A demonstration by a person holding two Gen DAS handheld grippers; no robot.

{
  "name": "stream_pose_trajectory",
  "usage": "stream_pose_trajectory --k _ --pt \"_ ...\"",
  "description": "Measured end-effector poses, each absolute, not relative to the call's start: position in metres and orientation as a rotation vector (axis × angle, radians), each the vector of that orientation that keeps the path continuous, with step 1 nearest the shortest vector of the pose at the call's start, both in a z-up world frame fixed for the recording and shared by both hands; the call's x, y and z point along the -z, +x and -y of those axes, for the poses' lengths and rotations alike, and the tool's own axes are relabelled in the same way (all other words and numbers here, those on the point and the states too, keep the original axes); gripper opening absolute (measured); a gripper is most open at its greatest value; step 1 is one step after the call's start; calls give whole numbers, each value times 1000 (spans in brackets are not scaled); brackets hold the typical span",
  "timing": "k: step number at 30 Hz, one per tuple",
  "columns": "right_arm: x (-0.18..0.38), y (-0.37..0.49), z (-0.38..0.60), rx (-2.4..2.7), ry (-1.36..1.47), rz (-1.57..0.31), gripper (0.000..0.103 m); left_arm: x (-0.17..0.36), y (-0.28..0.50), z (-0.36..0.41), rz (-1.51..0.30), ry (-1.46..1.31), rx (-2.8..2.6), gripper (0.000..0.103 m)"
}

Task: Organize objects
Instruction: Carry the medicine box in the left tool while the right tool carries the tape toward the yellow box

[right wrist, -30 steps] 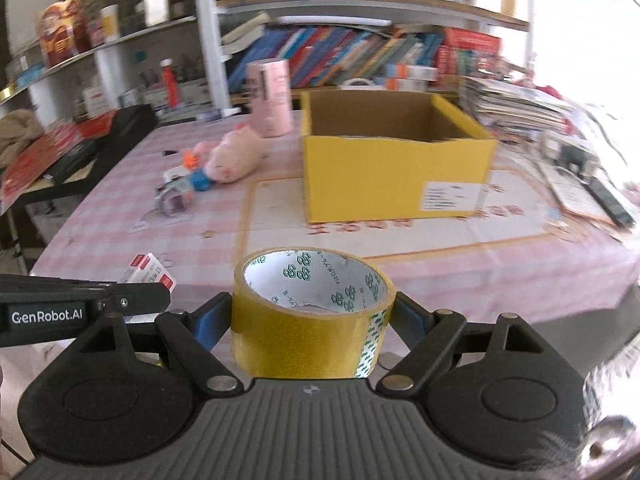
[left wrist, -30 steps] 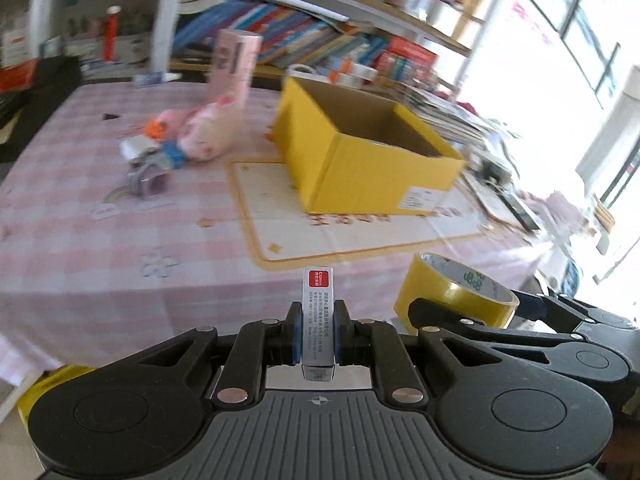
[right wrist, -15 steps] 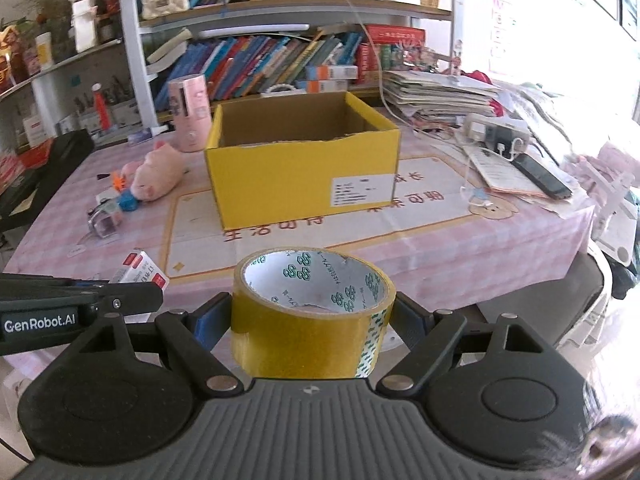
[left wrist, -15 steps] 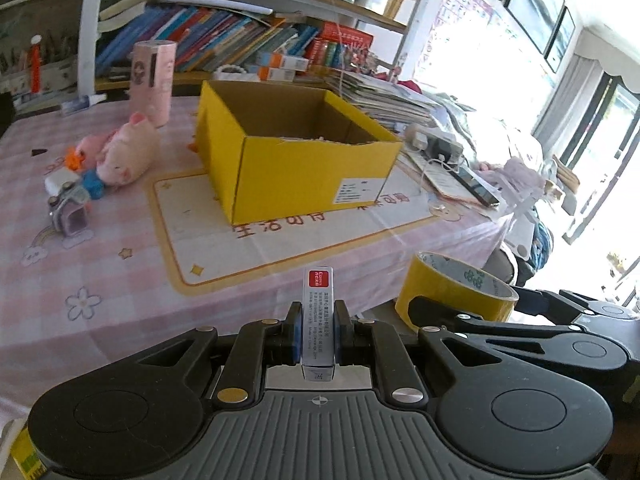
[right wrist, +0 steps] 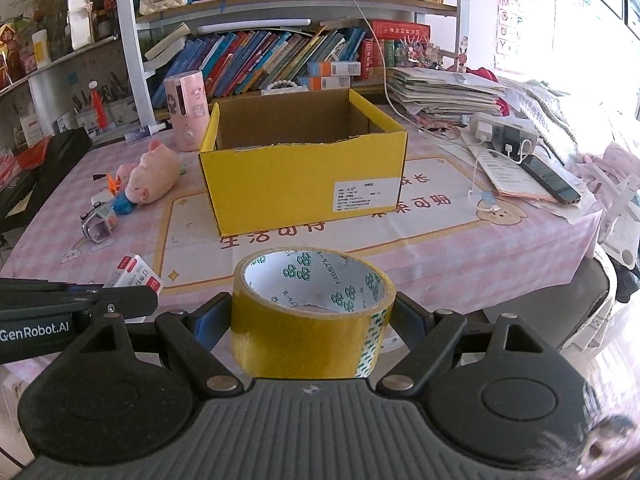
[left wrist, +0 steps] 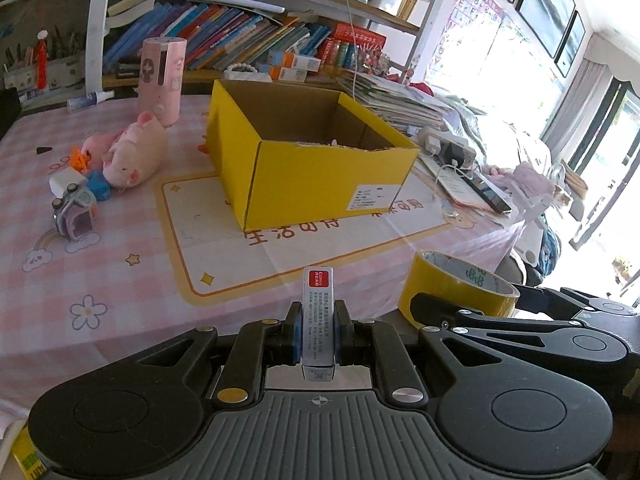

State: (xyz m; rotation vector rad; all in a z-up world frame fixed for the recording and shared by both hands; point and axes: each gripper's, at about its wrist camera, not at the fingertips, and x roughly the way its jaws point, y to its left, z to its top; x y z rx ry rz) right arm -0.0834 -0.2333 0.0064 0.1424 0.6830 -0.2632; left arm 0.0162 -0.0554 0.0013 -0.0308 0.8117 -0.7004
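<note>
My left gripper is shut on a small grey staple box with a red label, held upright in front of the table's near edge. My right gripper is shut on a roll of yellow tape, its hole facing up. The tape roll also shows at the right of the left wrist view, and the staple box at the left of the right wrist view. An open yellow cardboard box stands on the table ahead of both grippers.
A pink plush pig, small toys and a grey watch-like gadget lie left of the box. A pink cylinder stands behind. Papers, a phone and a power strip crowd the right side. Bookshelves rise behind the table.
Both views have swung so the yellow box now sits more central and nearer. The grips on the staple box and the tape roll are unchanged.
</note>
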Motion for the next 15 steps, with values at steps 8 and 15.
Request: stream_pose_trajectory --k 8,15 --pt "-6 -75 232 263 134 -685 83 2 24 55 -822 -40 699 13" --pt "-5 -68 232 253 128 -688 83 4 28 54 -824 -44 688 13"
